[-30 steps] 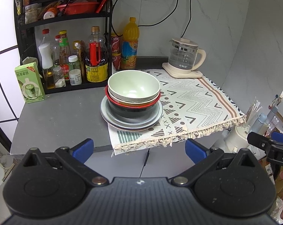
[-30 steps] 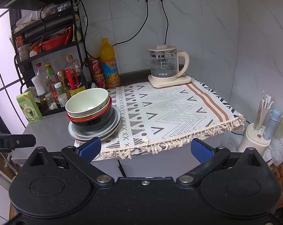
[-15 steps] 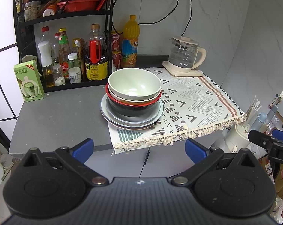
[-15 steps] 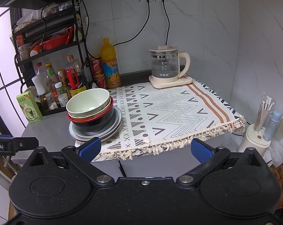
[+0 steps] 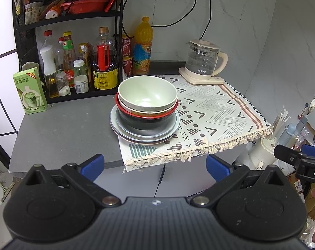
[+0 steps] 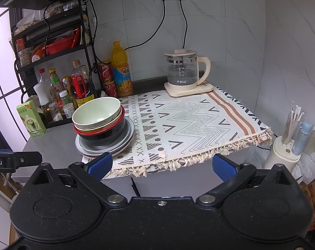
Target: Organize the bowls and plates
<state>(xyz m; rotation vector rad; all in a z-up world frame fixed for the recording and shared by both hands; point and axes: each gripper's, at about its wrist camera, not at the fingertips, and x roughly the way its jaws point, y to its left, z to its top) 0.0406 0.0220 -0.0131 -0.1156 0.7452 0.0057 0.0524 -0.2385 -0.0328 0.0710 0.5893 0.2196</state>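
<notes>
Left gripper (image 5: 155,164) and right gripper (image 6: 161,164), both spread wide and empty, hang short of the counter (image 5: 63,133) edge. Beyond them, the pale green bowl (image 5: 147,92) nests in two further bowls on stacked plates (image 5: 144,134) — straddling the patterned cloth (image 6: 188,120), likely consolidated for tidiness. Plate count is unclear. Kettle (image 6: 183,71) and bottle rack (image 5: 74,41) behind; rack top cropped.

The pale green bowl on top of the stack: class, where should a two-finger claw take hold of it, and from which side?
Grip the pale green bowl by its rim, one finger inside and one outside. It sits upright and open, nested in the red-rimmed bowl, so only its upper wall is free. Probably come from above at the near edge; the bottles crowd the far side.
</notes>
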